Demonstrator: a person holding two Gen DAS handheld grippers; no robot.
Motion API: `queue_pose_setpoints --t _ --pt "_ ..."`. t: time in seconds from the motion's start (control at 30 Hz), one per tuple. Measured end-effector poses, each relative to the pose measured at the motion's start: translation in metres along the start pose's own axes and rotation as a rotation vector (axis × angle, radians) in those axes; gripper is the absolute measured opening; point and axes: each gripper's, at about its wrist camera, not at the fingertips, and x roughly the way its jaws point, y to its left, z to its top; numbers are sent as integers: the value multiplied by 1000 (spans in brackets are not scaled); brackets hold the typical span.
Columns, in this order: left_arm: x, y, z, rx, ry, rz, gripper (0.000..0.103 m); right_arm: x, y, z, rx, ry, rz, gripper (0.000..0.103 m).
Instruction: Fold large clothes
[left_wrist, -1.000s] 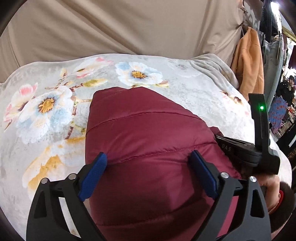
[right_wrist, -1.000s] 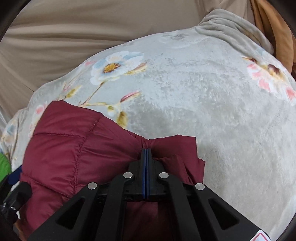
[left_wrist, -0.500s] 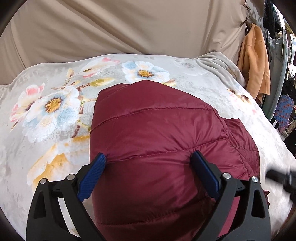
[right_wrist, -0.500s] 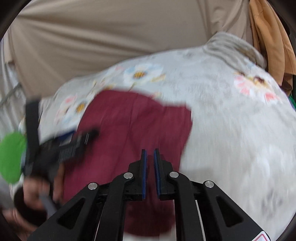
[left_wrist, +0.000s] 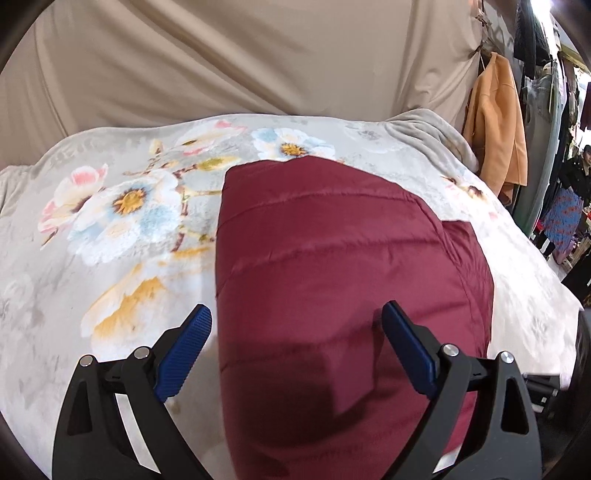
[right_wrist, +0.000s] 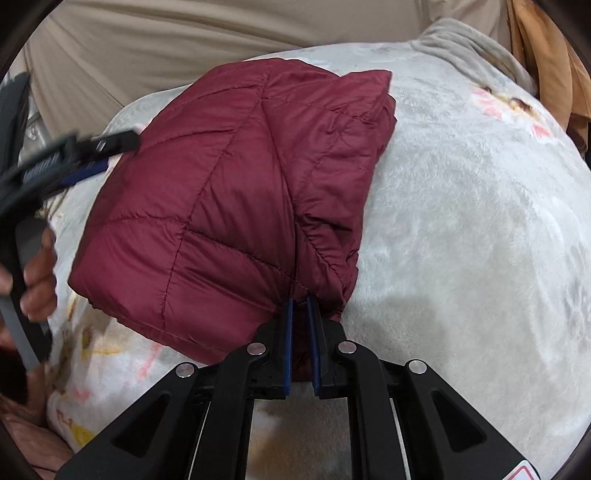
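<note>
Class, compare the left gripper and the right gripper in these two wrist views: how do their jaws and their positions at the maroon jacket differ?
The left gripper has its jaws spread wide; the right gripper has its jaws nearly together, a narrow gap between the pads.
The left gripper straddles the jacket without pinching it; the right gripper sits at the jacket's near edge, fabric showing in its gap.
Both have black frames and blue pads.
</note>
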Motion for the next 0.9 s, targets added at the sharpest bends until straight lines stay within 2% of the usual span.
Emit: queue_pose_setpoints --t 0.07,0.1,0.13,0.2,0.33,0.47,0.6,0.73,0.9 --pt "-6 3 -2 -7 -3 6 91 -19 -4 11 28 -46 22 12" --pt "-9 6 -2 -11 -4 13 91 -27 -8 18 48 -79 43 19" --pt "-11 7 -2 -14 -2 17 91 -35 -13 24 77 -110 69 34" --pt "-15 10 -1 -25 -4 13 91 -45 -27 38 147 -173 101 47" --pt "-20 16 0 -48 4 -12 91 -35 -42 55 237 -171 73 49" --pt "-17 37 -8 -117 63 -81 92 -4 -44 58 296 -94 145 51" --pt "6 70 -22 -248 151 -159 92 13 -46 49 333 -48 204 56" --pt "26 84 -28 -332 184 -270 93 26 -56 50 395 -4 297 57" --pt "56 78 -26 -348 249 -456 94 40 -62 54 408 39 343 63"
